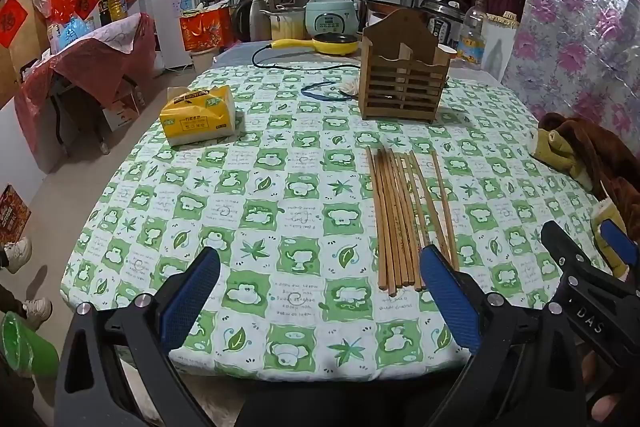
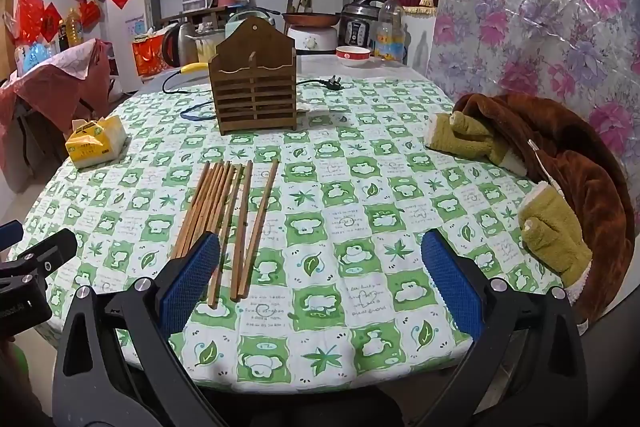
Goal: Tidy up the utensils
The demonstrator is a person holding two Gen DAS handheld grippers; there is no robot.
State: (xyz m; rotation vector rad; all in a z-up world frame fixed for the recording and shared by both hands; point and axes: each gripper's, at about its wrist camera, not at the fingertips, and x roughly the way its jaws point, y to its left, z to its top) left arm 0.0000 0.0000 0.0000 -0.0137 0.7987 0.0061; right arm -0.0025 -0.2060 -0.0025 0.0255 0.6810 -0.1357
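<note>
Chopsticks (image 1: 408,223) lie loose in a rough row on the table (image 1: 280,211), long axes running roughly toward the holder (image 1: 402,75) — nothing grips them. From the left wrist view they sit at about 1 o'clock of the left gripper (image 1: 320,291), their near ends just beside its right pad (image 1: 448,299). From the right wrist view the same bundle (image 2: 224,215) lies at about 11 o'clock of the right gripper (image 2: 320,287), partly behind its left pad (image 2: 192,279). Both grippers stand wide, jaws empty, hovering near the table's front edge. Holder stands upright at 12 o'clock beyond the chopsticks, well apart from them; its contents cannot be told. Tissue pack (image 1: 198,115) rests at 10 o'clock. Brown garment (image 2: 560,167) is heaped at 2 o'clock on the table's edge.
</note>
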